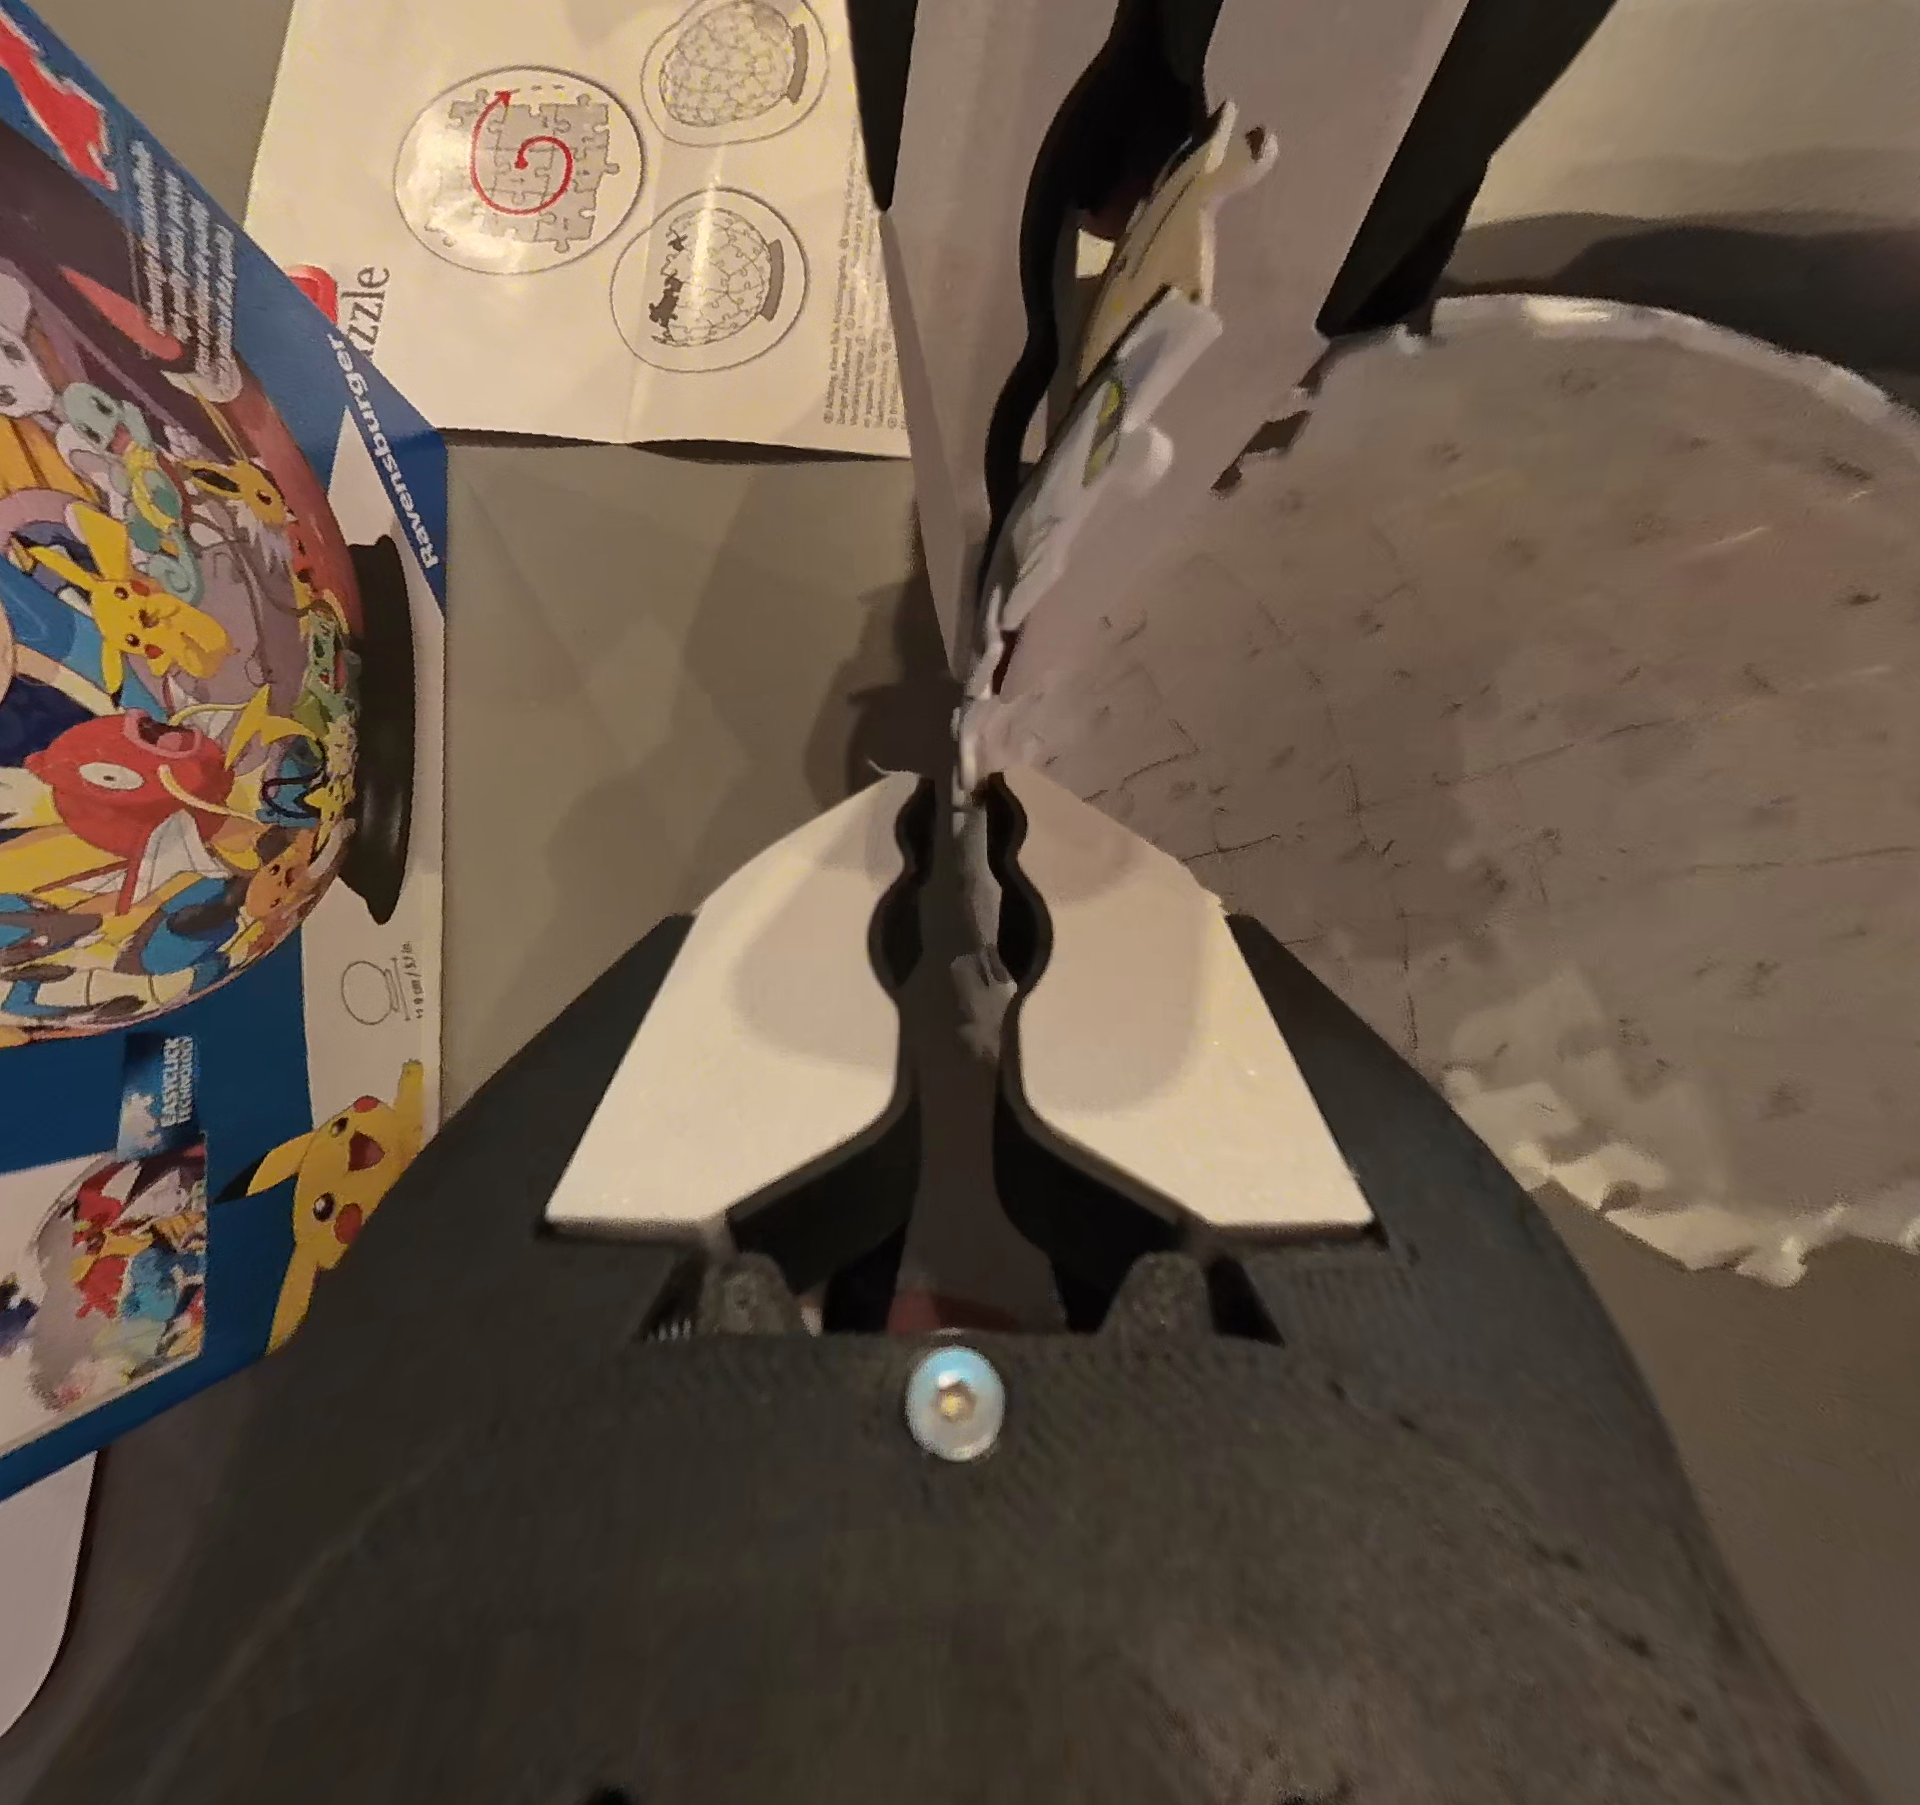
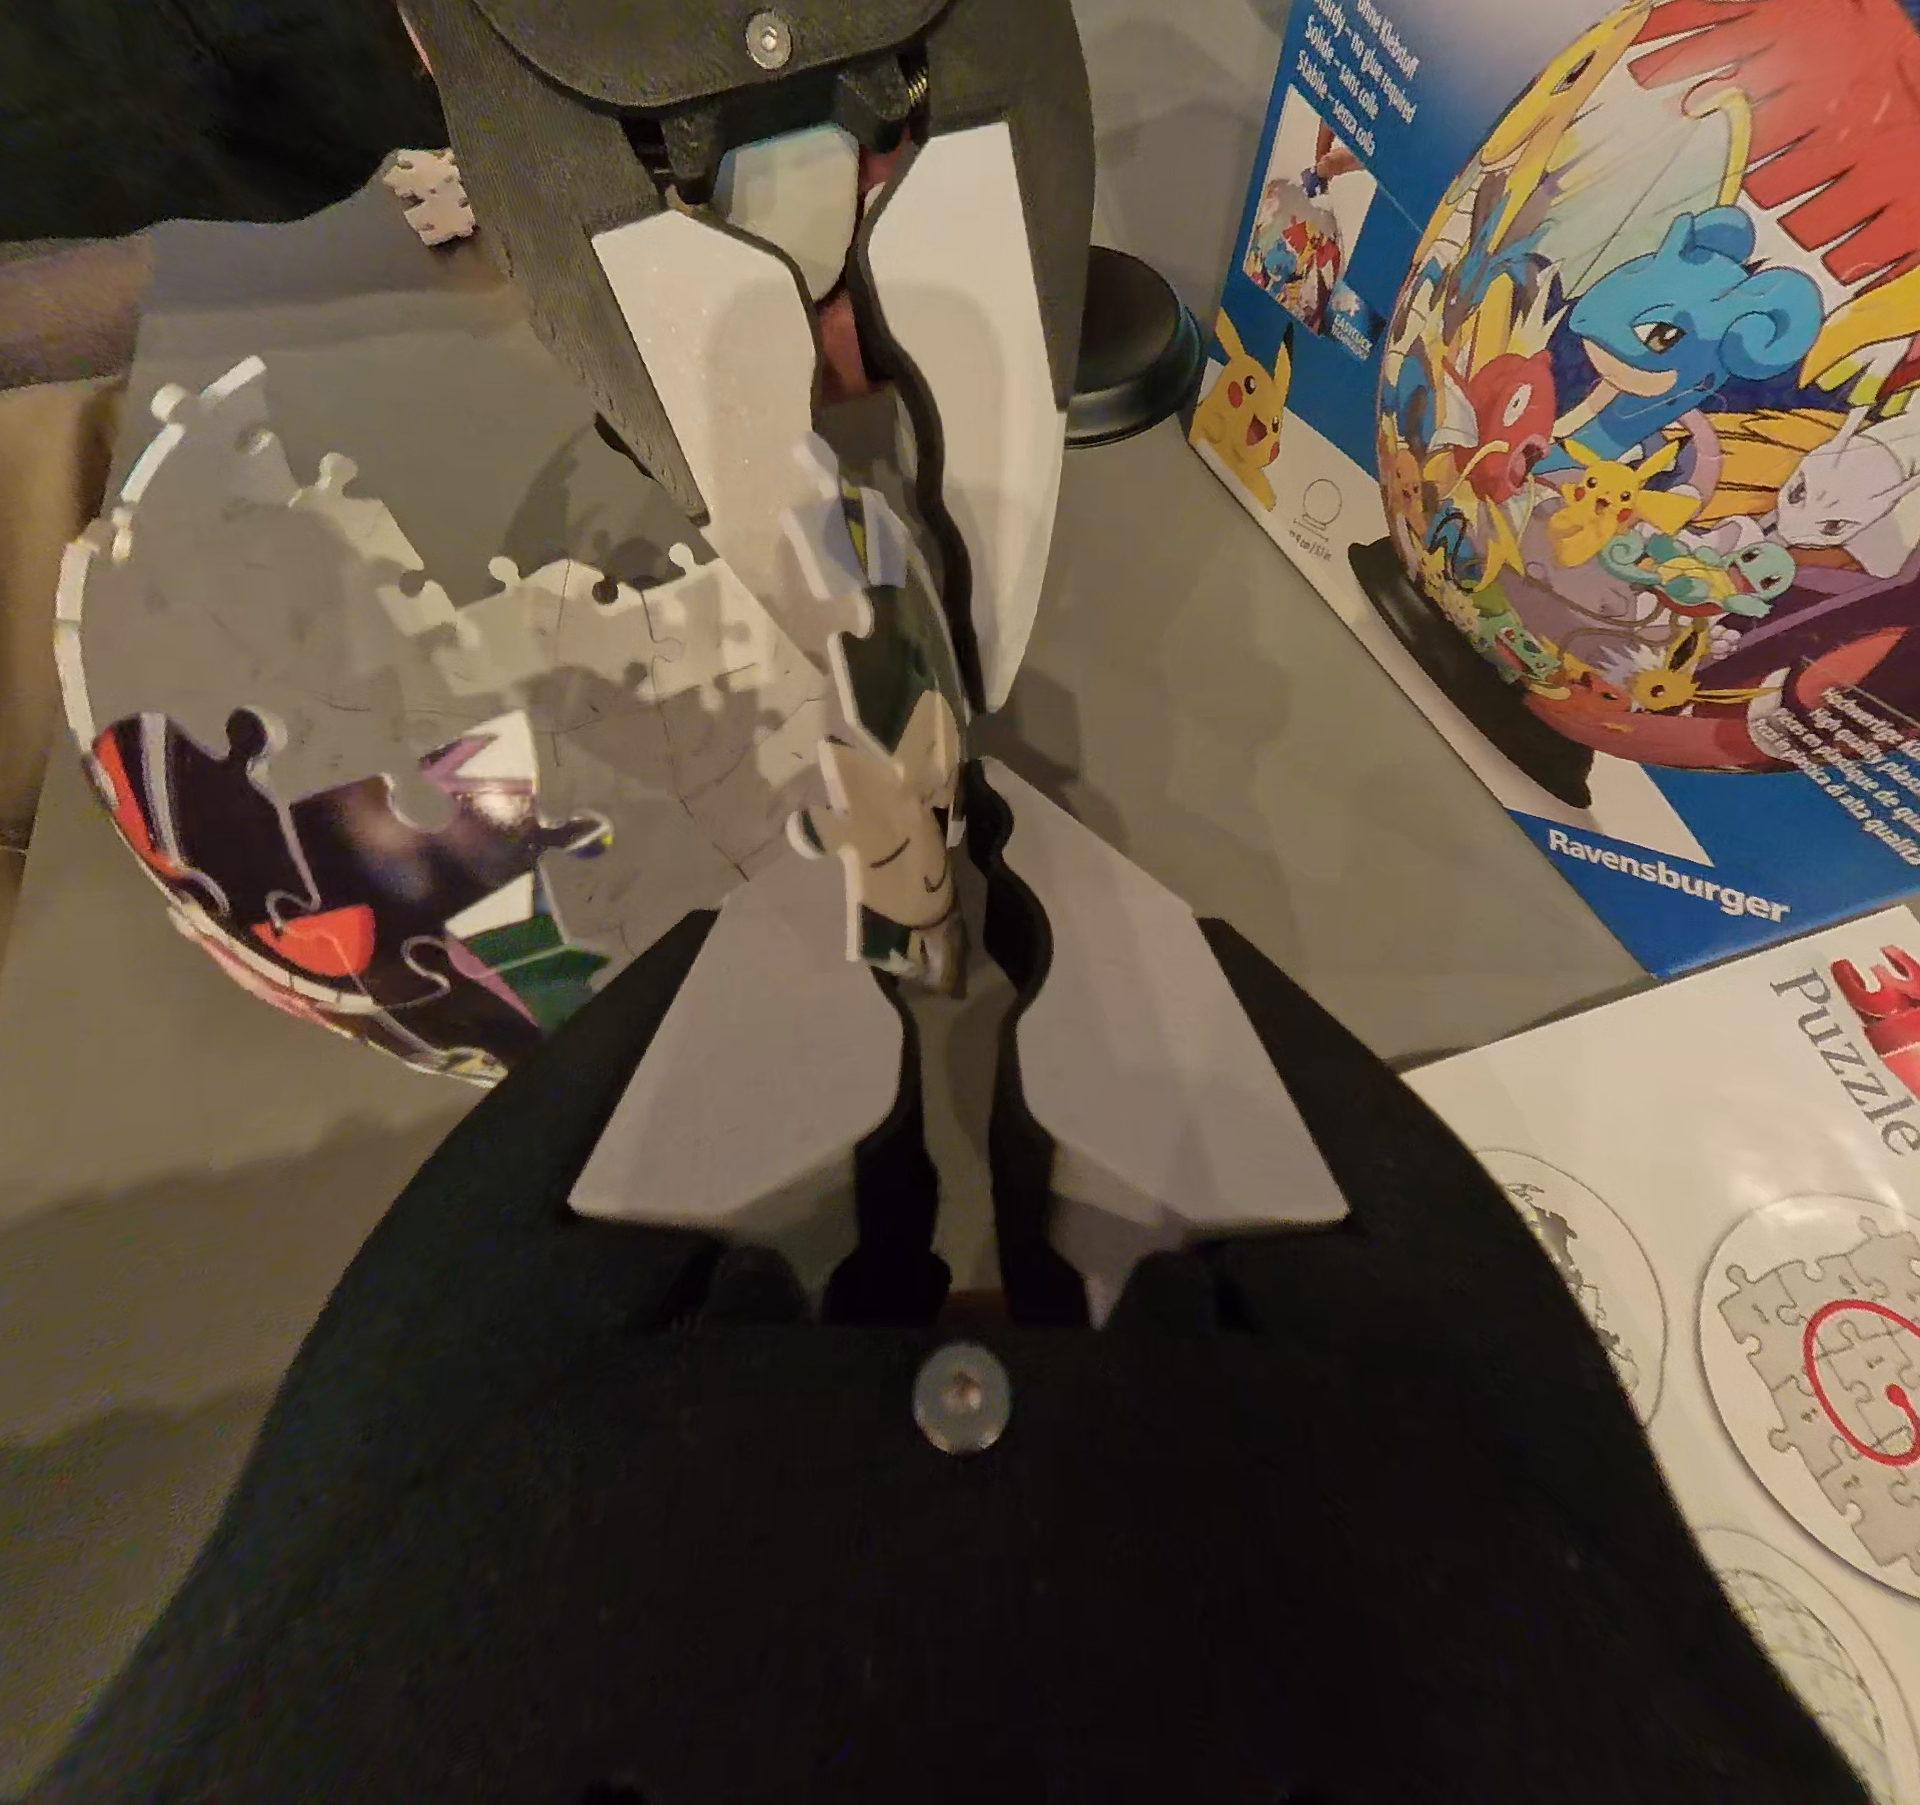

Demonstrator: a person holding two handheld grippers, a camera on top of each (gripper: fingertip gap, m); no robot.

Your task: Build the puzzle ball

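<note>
The half-built puzzle ball [image 1: 1507, 716] is a curved shell, white inside and printed outside, held in the air between the two grippers. My left gripper [image 1: 961, 789] is shut on its rim. My right gripper [image 1: 971, 612] comes from the opposite side and is shut on the same rim, just beyond. In the right wrist view the shell [image 2: 312, 716] lies to the left. My right gripper [image 2: 982, 805] pinches a cream-and-green rim piece [image 2: 904, 851]. The left gripper [image 2: 961, 706] meets it from above, tip to tip.
The puzzle box [image 1: 156, 612] lies at the left and shows in the right wrist view [image 2: 1558, 405] too. The folded instruction sheet [image 1: 582, 197] lies on the grey table, also seen front right [image 2: 1714, 1236]. A black stand [image 2: 1132, 353] and a loose white piece [image 2: 431, 197] lie behind. Both grippers' tips are close together, under 4 cm apart.
</note>
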